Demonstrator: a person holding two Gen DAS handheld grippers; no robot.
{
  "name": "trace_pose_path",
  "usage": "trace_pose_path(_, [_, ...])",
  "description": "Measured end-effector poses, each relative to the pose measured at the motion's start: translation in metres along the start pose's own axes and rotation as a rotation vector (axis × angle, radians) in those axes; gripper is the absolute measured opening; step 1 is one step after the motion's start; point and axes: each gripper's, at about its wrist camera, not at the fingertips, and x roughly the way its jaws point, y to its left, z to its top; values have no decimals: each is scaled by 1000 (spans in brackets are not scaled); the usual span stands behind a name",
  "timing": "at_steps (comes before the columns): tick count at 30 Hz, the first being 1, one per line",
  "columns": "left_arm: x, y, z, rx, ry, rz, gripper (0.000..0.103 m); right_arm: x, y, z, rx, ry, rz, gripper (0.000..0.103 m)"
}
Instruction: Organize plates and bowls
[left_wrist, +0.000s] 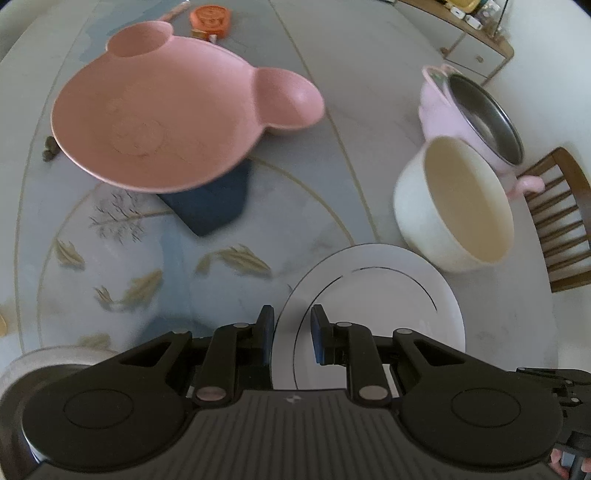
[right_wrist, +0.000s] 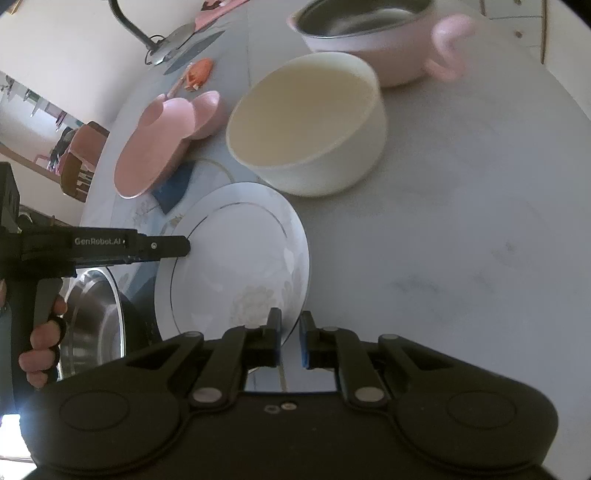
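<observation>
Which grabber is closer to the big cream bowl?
Right, though it's close. The right gripper grips the white plate at the rim nearest the cream bowl. The left gripper holds the plate's opposite rim, farther from the bowl.

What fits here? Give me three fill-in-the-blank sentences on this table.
Both the left gripper and right gripper clamp the rim of the ____ plate.
The pink dish rests partly on a dark ____ object.
The cream bowl is ____.
Missing: white; blue; empty.
</observation>
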Motion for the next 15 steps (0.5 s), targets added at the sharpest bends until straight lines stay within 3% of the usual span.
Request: trace_pose_path(15, [-24, -27, -53, -11, -24, -48, 20, -33, -11, -23, 8, -29, -14, 8])
